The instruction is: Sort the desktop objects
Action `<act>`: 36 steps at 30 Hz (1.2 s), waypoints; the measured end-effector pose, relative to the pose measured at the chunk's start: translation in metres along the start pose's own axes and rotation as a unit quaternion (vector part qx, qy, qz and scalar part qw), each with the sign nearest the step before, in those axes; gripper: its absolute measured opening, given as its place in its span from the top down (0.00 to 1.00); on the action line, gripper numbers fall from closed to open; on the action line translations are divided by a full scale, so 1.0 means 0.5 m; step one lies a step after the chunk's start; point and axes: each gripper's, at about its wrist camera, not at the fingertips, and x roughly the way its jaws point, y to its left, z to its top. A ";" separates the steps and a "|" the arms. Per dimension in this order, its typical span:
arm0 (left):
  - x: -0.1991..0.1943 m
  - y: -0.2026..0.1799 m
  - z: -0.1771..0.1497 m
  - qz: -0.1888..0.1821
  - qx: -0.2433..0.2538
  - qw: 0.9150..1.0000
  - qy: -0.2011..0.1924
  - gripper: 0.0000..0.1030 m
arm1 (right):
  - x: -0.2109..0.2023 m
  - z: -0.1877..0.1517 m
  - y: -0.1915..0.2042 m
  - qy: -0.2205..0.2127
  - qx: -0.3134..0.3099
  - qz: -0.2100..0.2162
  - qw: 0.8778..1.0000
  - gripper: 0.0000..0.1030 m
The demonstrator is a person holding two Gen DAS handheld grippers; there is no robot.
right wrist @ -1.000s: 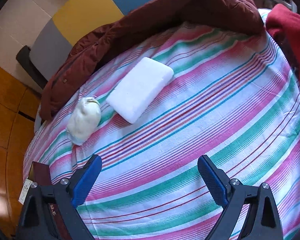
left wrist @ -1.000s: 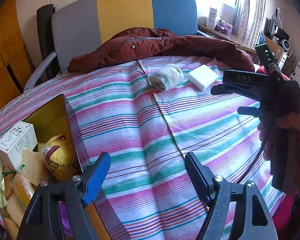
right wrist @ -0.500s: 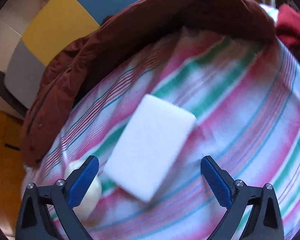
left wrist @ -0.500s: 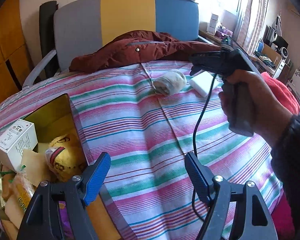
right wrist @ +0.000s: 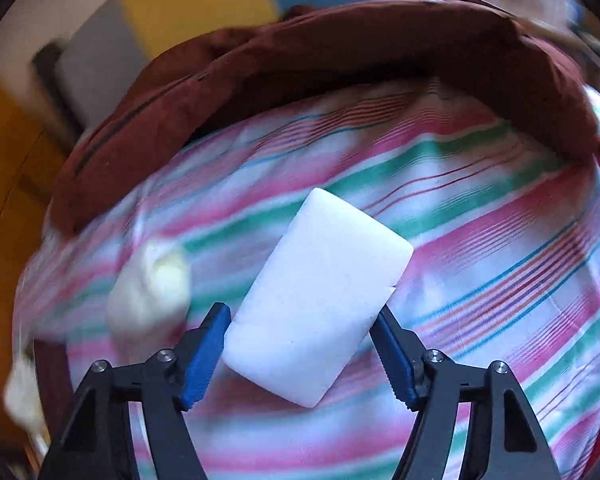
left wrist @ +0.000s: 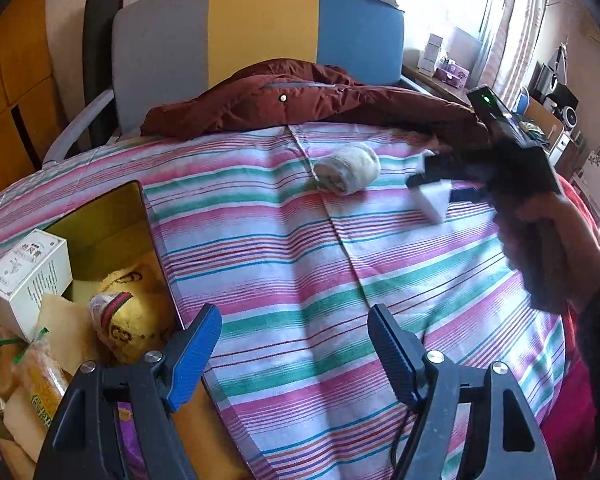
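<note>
White rectangular sponge block [right wrist: 318,300], rounded corners, lifted near bed's [right wrist: 500,248] far edge. Right gripper [right wrist: 300,344] jaws just closing, clamped on its sides. Left gripper [left wrist: 294,348] jaws apart, empty.

right gripper [right wrist: 300,344]: lower centre, jaws just been closing, pads against both long sides of white sponge [right wrist: 320,304] | rolled cream cloth [right wrist: 148,292]: left of sponge, blurred | striped cover [right wrist: 480,220]: fills middle | dark red jacket [right wrist: 320,64]: across top
</note>
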 end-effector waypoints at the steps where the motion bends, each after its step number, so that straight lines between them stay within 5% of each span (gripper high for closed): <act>1: -0.001 0.000 0.002 -0.002 -0.002 1.000 -0.001 0.26 | -0.010 -0.011 0.003 0.005 -0.022 -0.005 1.000 0.31; 7: 0.003 -0.009 0.019 -0.010 -0.009 1.000 0.002 0.28 | -0.089 -0.056 0.001 0.018 -0.099 0.012 0.995 0.38; 17: 0.008 -0.035 0.036 -0.002 0.017 1.000 0.005 0.32 | -0.104 -0.114 -0.045 0.013 -0.070 0.073 0.995 0.37; 25: 0.032 -0.046 0.095 0.002 0.025 1.000 0.013 0.32 | -0.119 -0.113 0.003 0.046 -0.135 0.084 0.986 0.33; 29: 0.076 -0.048 0.139 -0.004 0.012 1.000 0.025 0.32 | -0.086 -0.104 -0.016 0.051 -0.088 0.109 0.989 0.17; 36: 0.137 -0.060 0.199 0.000 0.004 1.000 0.021 0.30 | -0.034 -0.102 -0.060 0.056 -0.009 0.101 0.993 0.09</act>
